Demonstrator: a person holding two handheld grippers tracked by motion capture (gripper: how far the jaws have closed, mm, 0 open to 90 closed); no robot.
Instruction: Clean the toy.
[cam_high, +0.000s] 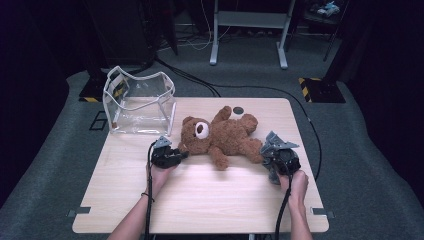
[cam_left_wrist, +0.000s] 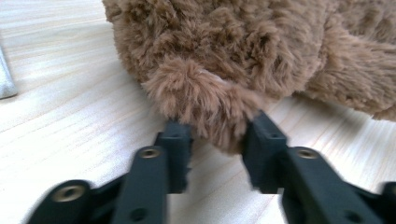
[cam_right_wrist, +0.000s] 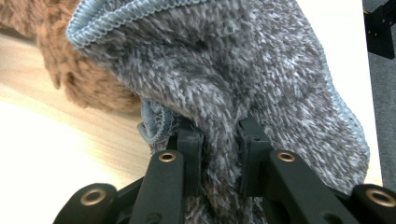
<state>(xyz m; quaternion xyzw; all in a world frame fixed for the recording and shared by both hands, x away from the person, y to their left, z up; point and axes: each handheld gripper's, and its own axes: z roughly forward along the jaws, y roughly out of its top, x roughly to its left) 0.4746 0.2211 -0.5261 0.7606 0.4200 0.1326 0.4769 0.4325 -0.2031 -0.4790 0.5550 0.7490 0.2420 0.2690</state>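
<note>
Currently, surface (cam_high: 200, 200): pale wood
Teddy bear (cam_high: 220, 135): brown, lying on its back mid-surface, head toward the clear bag (cam_high: 140, 102) at the far left corner
Left tool (cam_left_wrist: 215, 140): jaws apart, the bear's fuzzy ear between the tips; whether the pads still touch it is unclear
Right tool (cam_right_wrist: 219, 140): clamped on a bunched fold of grey knitted cloth (cam_right_wrist: 243, 60), beside the bear's leg
Hands: one on each tool, near edge
</note>
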